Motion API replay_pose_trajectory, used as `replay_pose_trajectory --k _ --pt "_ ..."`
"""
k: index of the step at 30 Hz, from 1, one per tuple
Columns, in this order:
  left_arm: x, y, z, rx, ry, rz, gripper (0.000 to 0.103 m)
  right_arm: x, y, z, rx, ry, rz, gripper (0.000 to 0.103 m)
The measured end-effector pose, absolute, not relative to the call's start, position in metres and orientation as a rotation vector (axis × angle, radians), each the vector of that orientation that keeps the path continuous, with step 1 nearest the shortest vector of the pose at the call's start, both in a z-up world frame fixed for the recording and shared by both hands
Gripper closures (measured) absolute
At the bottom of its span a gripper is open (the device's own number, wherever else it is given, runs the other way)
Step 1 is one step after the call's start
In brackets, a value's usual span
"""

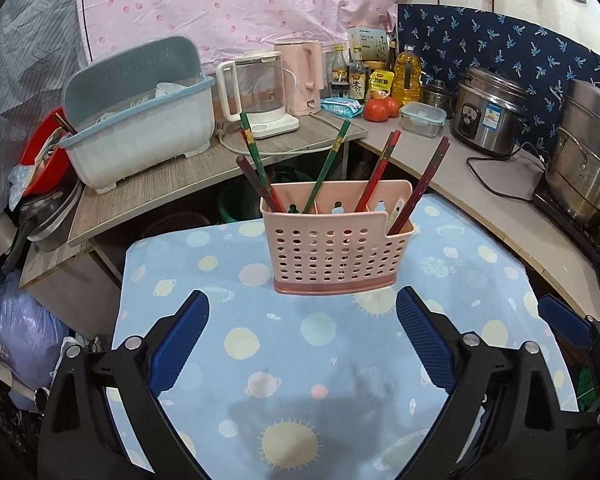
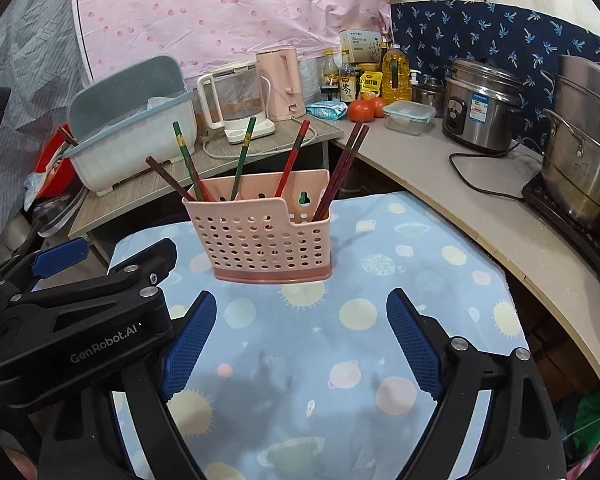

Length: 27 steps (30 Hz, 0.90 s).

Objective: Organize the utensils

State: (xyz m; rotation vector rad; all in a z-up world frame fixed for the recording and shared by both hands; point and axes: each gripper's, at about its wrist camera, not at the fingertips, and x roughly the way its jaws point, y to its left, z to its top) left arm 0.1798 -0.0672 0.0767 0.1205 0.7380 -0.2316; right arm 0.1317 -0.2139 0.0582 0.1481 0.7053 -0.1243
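A pink perforated utensil holder [image 1: 332, 240] [image 2: 264, 236] stands upright on the small table's blue planet-print cloth [image 1: 300, 360] [image 2: 300, 344]. Several red, green and dark brown chopsticks [image 1: 324, 172] [image 2: 288, 160] lean in its compartments. My left gripper [image 1: 302, 312] hovers in front of the holder with its blue pads wide apart and nothing between them. My right gripper [image 2: 302, 312] sits beside it, also open and empty. In the right wrist view the left gripper's body [image 2: 84, 312] shows at the left; in the left wrist view a right finger [image 1: 564, 320] shows at the right edge.
Behind the table a wooden shelf [image 1: 204, 172] carries a grey dish-drainer box [image 1: 140, 120], a glass kettle [image 1: 256, 92] and a pink kettle [image 1: 300, 76]. The curved counter [image 1: 500, 208] holds bottles, tomatoes [image 1: 380, 109], a lidded container, a rice cooker [image 1: 488, 112] and steel pots [image 1: 584, 168].
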Motion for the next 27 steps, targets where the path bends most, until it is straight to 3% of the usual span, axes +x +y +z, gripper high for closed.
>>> replay_pose_trajectory --k 9,12,27 --pt "0.171 -0.057 0.062 0.103 0.775 -0.230 0.008 0.123 -0.207 0.047 0.144 0.745 -0.114 0.016" --pt "0.168 -0.053 0.058 0.097 0.786 -0.223 0.008 0.121 -0.206 0.042 0.146 0.760 -0.109 0.006" --pt "0.161 -0.042 0.057 0.103 0.779 -0.185 0.007 0.109 -0.207 0.040 0.129 0.756 -0.134 0.006"
